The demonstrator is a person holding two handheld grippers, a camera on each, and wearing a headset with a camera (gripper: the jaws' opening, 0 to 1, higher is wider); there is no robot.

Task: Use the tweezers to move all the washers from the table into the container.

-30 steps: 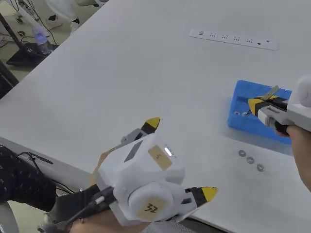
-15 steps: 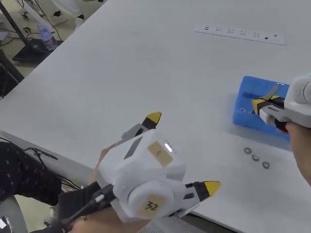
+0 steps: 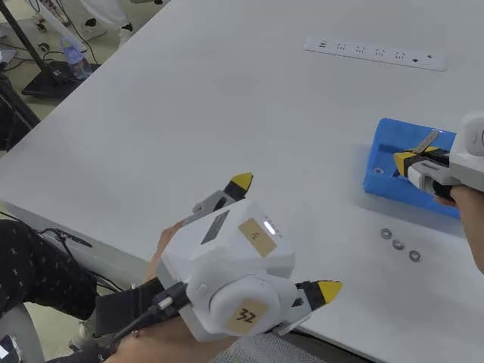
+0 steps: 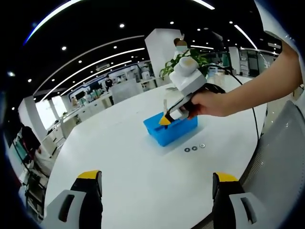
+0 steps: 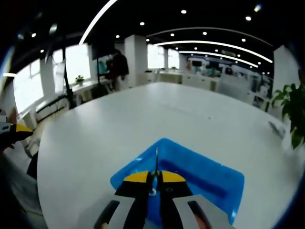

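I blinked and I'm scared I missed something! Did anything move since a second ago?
Nothing really moved; only the camera shifted a little. The right gripper still holds the tweezers over the blue container, its fingers shut on them. The left gripper stays open, and three washers still lie on the table beside the container.
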